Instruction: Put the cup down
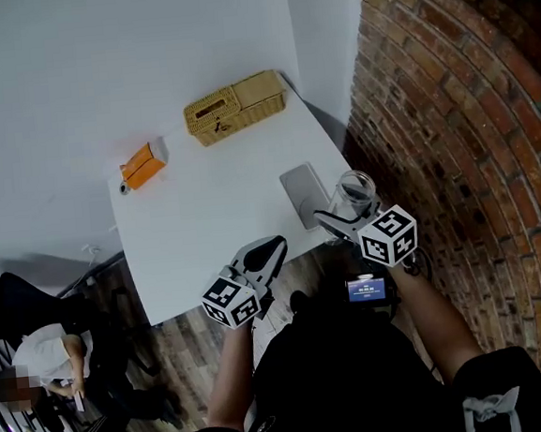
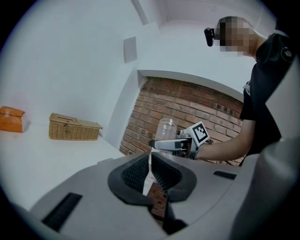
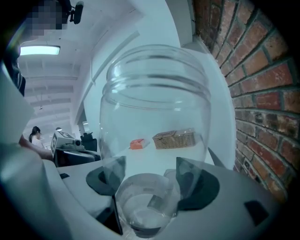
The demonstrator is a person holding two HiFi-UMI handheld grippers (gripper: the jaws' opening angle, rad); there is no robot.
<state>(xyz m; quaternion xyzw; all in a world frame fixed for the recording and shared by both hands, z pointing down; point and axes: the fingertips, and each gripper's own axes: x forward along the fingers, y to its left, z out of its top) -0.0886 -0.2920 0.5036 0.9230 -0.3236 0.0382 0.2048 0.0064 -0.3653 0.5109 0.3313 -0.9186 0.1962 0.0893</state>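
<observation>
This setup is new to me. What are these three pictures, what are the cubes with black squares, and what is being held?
There is no robot. A person holds a gripper in each hand, and the marker cubes are part of them. One picture comes from a camera on the person's head, looking down. The other two come from cameras riding on each gripper. On the white table lie a wicker box, an orange box and a flat grey rectangle. The right gripper grips a clear cup. The left gripper is shut and empty.
</observation>
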